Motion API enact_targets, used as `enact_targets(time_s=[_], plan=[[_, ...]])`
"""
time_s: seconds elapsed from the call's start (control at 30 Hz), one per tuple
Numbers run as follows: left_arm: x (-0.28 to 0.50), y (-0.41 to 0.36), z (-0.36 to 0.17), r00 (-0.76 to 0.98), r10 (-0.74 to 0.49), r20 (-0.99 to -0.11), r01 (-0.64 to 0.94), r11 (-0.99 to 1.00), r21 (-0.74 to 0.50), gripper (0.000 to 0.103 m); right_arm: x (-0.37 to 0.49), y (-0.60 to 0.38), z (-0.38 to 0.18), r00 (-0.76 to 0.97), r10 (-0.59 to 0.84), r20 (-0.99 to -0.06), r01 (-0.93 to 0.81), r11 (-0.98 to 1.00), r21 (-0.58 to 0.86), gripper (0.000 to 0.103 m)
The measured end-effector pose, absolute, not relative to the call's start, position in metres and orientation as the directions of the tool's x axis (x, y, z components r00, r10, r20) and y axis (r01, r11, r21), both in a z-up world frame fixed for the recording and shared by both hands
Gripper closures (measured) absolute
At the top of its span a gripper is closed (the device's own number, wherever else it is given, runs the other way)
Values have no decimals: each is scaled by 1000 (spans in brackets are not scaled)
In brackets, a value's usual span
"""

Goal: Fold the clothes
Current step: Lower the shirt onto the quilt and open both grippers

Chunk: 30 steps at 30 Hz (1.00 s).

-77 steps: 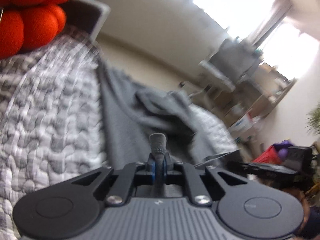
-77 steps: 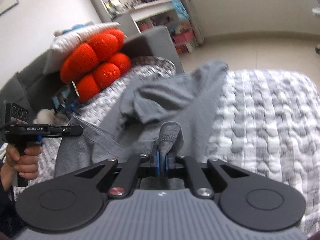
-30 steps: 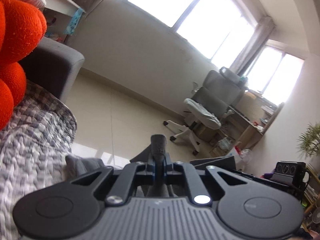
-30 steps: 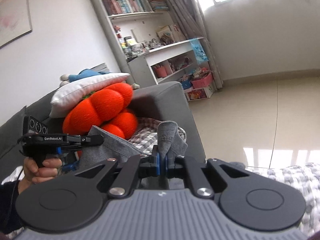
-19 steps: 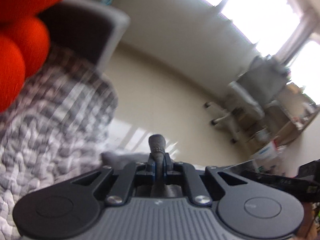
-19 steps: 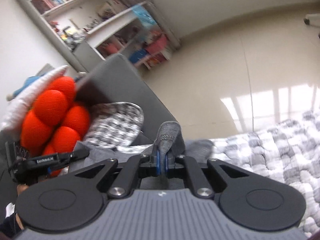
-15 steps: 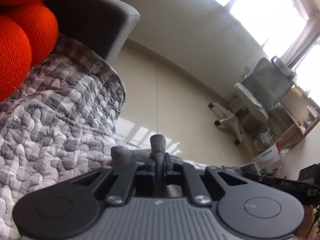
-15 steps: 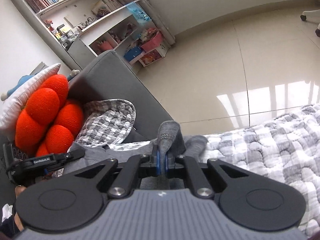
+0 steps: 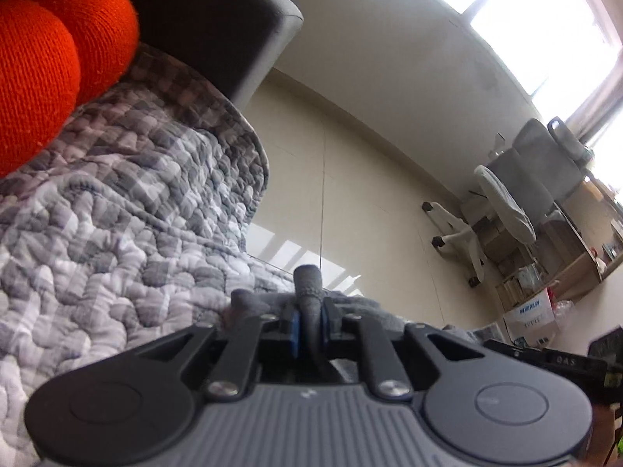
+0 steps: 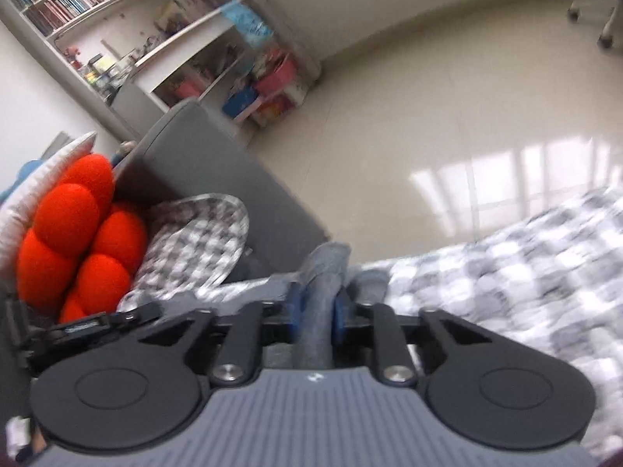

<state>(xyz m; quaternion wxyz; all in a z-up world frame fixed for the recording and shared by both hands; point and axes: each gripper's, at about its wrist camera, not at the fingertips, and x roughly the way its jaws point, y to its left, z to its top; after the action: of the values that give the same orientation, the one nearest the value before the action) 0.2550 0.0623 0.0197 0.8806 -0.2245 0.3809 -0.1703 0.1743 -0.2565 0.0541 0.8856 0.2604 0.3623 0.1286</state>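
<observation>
Left gripper [image 9: 307, 325] clamped on a fold of the grey garment [image 9: 308, 284]; fabric pokes up between its fingers. Right gripper [image 10: 316, 311] likewise pinching the same garment. Garment edge sits just ahead of both, over the checked quilt [image 9: 117, 225]. Orange cushion [image 10: 74, 233] far left.

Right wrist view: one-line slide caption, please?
Right tongs shut on grey garment above checked quilt, orange cushion at left.
</observation>
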Motion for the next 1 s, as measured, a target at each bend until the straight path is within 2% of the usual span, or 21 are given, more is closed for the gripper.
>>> enact_targets(time_s=[0.03,0.1,0.17,0.3,0.4,0.57,0.67,0.9,1.0], plan=[[254,63,23,659,-457,-598,118,847,-518,81,170,-255,59,721,390,-573,-35,846,532,62],[248,68,34,688,-433,-582,109,855,-507,61,161,-252,70,752,344,-563,-34,872,488,60],[239,72,46,716,-401,-572,109,872,-477,54,144,-251,80,777,297,-556,-24,895,445,59],[203,79,70,741,-341,-578,83,901,-425,52,115,-247,88,777,277,-566,-2,899,438,59],[162,79,77,714,-324,-620,36,902,-430,52,94,-238,91,762,267,-590,47,886,462,56],[88,74,71,631,-317,-708,-91,876,-474,52,36,-244,94,747,263,-611,201,786,584,53],[64,75,64,623,-300,-723,-146,863,-484,52,-2,-243,94,753,253,-608,238,756,609,48],[19,79,46,621,-253,-742,-261,826,-500,52,-41,-248,74,746,294,-597,225,733,642,46],[9,78,41,624,-266,-735,-252,822,-511,52,-46,-245,80,752,293,-590,174,776,607,46]])
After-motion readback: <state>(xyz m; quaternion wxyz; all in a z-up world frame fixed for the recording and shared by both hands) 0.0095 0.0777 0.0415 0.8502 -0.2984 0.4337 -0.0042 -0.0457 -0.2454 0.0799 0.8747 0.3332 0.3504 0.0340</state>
